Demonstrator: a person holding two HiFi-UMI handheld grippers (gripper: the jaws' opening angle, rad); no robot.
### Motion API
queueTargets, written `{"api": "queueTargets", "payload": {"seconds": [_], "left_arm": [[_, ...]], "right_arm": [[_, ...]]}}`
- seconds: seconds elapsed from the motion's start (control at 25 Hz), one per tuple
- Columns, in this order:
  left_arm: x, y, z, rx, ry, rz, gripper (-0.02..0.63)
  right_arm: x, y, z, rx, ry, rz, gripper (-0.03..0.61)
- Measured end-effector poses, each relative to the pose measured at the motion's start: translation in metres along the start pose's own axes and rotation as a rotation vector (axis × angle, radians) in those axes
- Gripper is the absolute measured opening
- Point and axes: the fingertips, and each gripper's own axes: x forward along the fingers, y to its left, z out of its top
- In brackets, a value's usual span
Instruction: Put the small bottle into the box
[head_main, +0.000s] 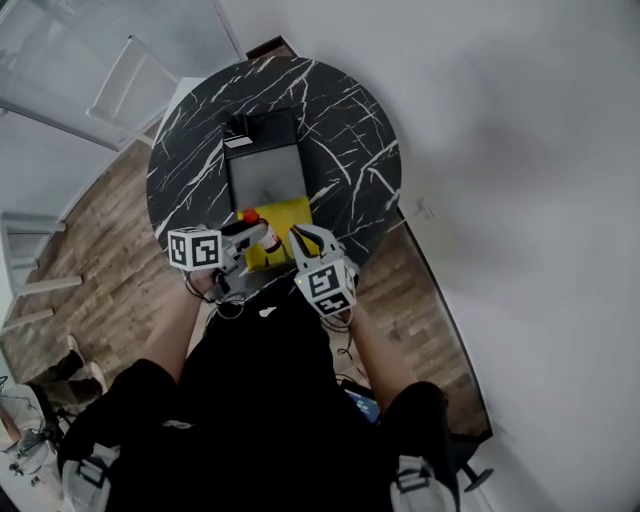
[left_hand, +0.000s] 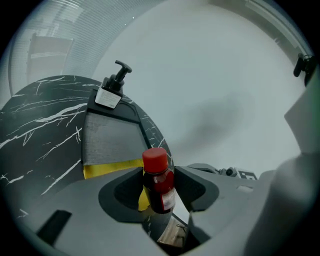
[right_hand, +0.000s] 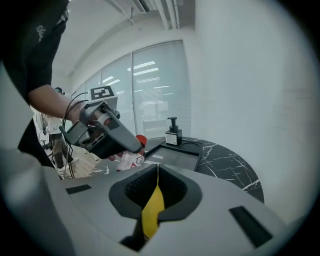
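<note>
Left tool (left_hand: 159, 196): closed on the small bottle (left_hand: 160, 184), pads pressing its dark body, red cap pointing up.
Right tool (right_hand: 156, 192): jaws closed flat on a thin yellow edge; it looks like a flap or wall of the yellow box (head_main: 285, 220), though the view is too close to be sure.
Small bottle: held in the air over the near rim of the bench (head_main: 340, 130), just beside the yellow box and not inside it.
Yellow box: lies at the near side of the round black marble bench, just in front of a dark tray (head_main: 265, 175).
Dark tray: carries a pump bottle (left_hand: 116, 82) at its far end.
Done: bottle is gripped and lifted next to the box; the box is pinched by the other tool.
Left to do: probably open or steady the box, lower the bottle in, then let go.
</note>
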Motion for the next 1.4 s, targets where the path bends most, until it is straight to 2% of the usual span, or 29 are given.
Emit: {"api": "queueTargets", "payload": {"seconds": [0.16,0.36,0.68,0.8,1.12,1.28,1.4], "left_arm": [[0.009,0.015,-0.016,0.003,0.072,0.055,0.190],[0.017,0.039,-0.027,0.002,0.149,0.134,0.190],[0.034,0.065,-0.051,0.102,0.309,0.266,0.189],[0.039,0.072,-0.058,0.130,0.351,0.289,0.189],[0.047,0.074,-0.054,0.135,0.329,0.304,0.189],[0.053,0.078,-0.049,0.140,0.273,0.354,0.189],[0.056,0.082,-0.055,0.167,0.266,0.404,0.189]], "right_arm": [[0.012,-0.005,-0.017,0.027,0.074,-0.027,-0.003],[0.023,-0.005,-0.018,0.080,0.105,-0.030,-0.003],[0.036,-0.004,-0.012,0.131,0.099,-0.028,-0.003],[0.036,-0.005,-0.011,0.145,0.096,-0.031,-0.003],[0.037,-0.007,-0.021,0.174,0.110,-0.039,-0.003],[0.036,-0.008,-0.019,0.187,0.107,-0.050,-0.003],[0.034,-0.010,-0.019,0.197,0.097,-0.056,-0.003]]}}
